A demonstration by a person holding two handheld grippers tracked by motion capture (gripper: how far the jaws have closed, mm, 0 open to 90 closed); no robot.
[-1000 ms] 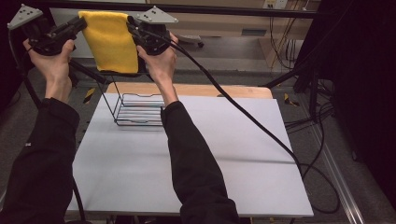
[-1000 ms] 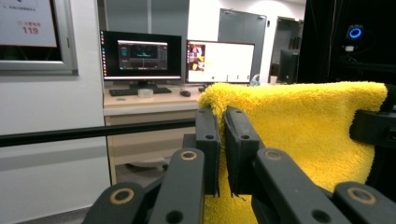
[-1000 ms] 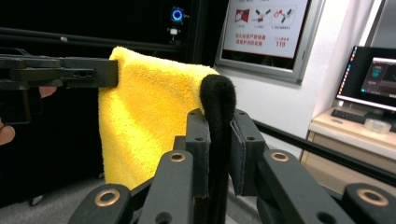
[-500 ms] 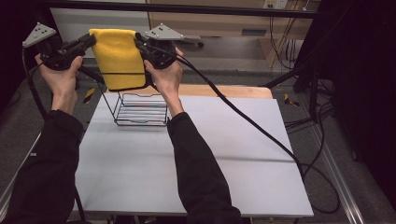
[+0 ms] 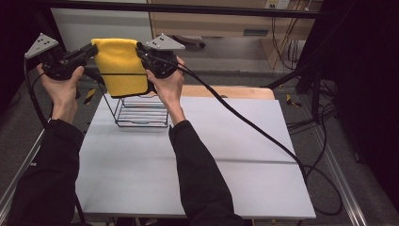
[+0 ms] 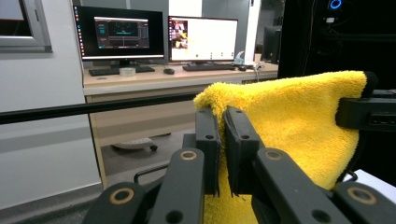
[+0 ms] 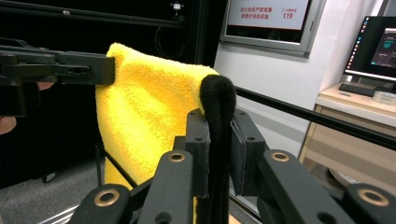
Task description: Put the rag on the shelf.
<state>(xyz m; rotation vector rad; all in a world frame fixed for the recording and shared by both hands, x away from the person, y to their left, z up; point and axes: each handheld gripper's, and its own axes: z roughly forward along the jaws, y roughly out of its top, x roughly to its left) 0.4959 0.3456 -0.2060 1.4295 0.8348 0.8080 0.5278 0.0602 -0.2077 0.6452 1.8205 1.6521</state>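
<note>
1. Nearest, the person's dark sleeves come in over the white table [image 5: 197,155], the forearms raised toward the far left.
2. On the table's far left part stands a black wire rack [image 5: 140,112], upright, just beside the right wrist.
3. Above the rack hangs the yellow towel [image 5: 121,66], stretched between both grippers and clear of the table; its lower edge reaches the rack's top.
4. The left gripper [image 6: 222,135] has its jaws clamped tight on the towel's left upper corner.
5. The right gripper [image 7: 218,135] has its jaws pressed tight on the right upper corner, where the towel's black edge [image 7: 217,107] sticks up between them.
6. Farthest, a desk with monitors [image 6: 159,35] stands beyond the table.
</note>
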